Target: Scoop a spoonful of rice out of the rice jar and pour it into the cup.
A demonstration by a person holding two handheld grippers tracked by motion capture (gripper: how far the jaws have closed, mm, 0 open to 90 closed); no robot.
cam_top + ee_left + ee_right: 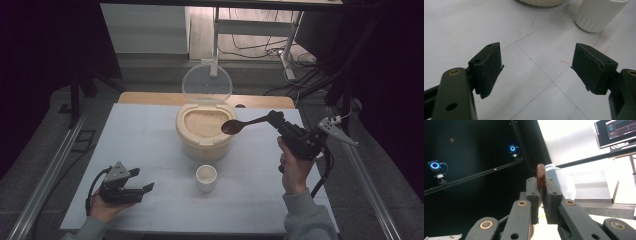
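Observation:
A cream rice container (206,135) stands at the middle of the white table (150,140), its clear lid (207,84) swung up and rice showing inside. A small white cup (206,177) stands just in front of it. My right gripper (274,119) is shut on the handle of a brown wooden spoon (241,124), whose bowl hangs over the container's right rim. The spoon (540,178) rises edge-on between the jaws in the right gripper view. My left gripper (141,180) rests low at the front left, open with nothing between its fingers (487,67); the cup (599,13) lies ahead of it.
A wooden board (150,98) lies behind the table. Metal rails (50,170) run along both sides of the table. A desk frame and cables (260,45) stand on the floor at the back. A monitor (615,131) shows in the right gripper view.

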